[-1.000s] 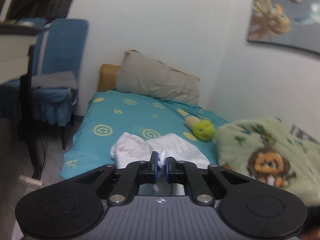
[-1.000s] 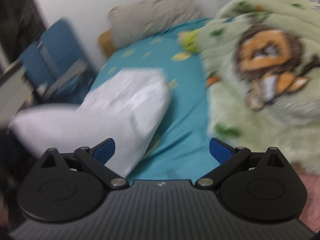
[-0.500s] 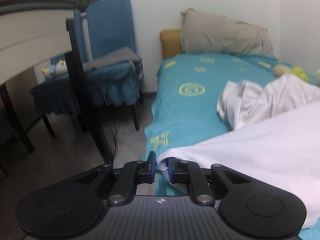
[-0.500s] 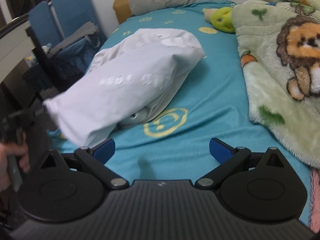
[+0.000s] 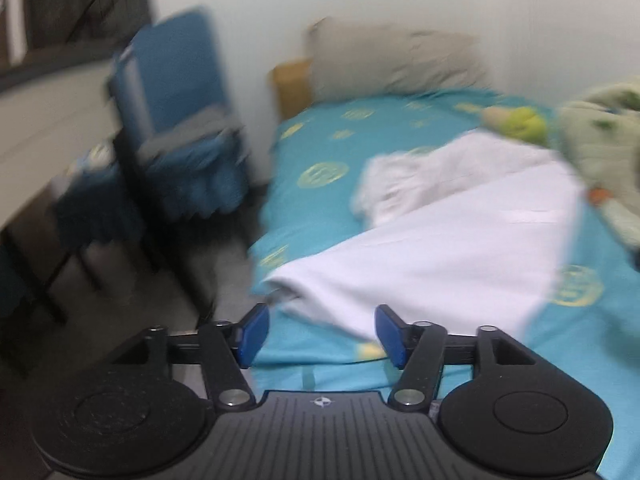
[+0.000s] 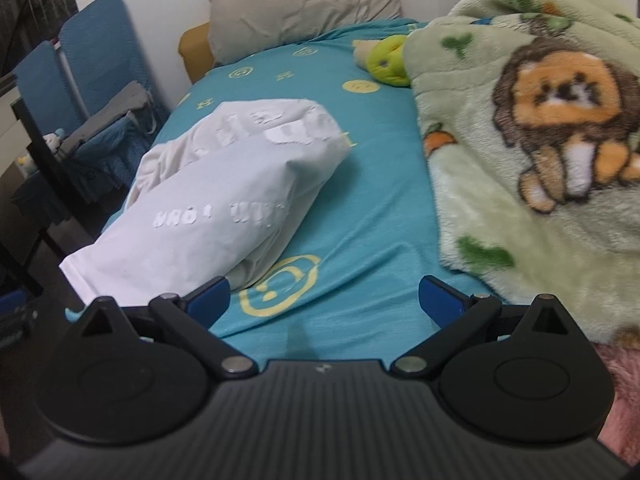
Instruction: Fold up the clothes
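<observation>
One bed [image 6: 372,200], teal smiley-print sheet, fills frame centre. One green lion blanket [image 6: 532,152] right side. One grey pillow [image 6: 300,4] top centre. One white garment [image 6: 224,200] left of centre on the bed, lower edge at bed's near-left edge, bunched at far end. One blue chair [image 6: 92,92] upper left. One green plush toy [image 6: 386,62] just beside blanket. Left gripper [image 5: 320,336]: jaws apart, empty, garment edge just ahead. Right gripper [image 6: 324,300]: jaws wide apart, empty.
</observation>
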Motion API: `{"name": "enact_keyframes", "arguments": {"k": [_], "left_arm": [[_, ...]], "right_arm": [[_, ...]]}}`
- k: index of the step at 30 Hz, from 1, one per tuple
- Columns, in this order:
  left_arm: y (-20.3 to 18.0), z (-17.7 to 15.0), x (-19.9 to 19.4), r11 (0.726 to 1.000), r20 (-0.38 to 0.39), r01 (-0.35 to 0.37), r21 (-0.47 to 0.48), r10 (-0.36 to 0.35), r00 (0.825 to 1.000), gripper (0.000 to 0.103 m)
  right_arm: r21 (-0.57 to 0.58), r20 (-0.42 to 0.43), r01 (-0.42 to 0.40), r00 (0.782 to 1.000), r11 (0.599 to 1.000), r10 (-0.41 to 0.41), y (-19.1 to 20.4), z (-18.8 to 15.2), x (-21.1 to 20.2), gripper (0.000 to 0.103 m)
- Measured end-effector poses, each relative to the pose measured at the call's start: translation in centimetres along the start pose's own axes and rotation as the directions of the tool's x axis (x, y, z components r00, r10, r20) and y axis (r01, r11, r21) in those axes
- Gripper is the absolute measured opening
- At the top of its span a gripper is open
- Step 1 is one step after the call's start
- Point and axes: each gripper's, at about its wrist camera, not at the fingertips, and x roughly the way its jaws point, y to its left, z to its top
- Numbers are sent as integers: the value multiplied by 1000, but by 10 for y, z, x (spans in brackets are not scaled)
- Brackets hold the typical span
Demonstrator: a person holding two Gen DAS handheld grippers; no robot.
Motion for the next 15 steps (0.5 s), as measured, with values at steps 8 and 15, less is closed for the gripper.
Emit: {"name": "enact_keyframes", "arguments": {"k": [8,15], "left_arm": [[-97,-31,-3,887,36,179,426,-215,976,62],[-83,-34,44,927,45,104,361,-129,991,22]], "right_arm": [[118,8,-6,1000,993,5,-24,1,-15,103],[133,12,-25,1000,991,24,-26,2,-9,103]]}}
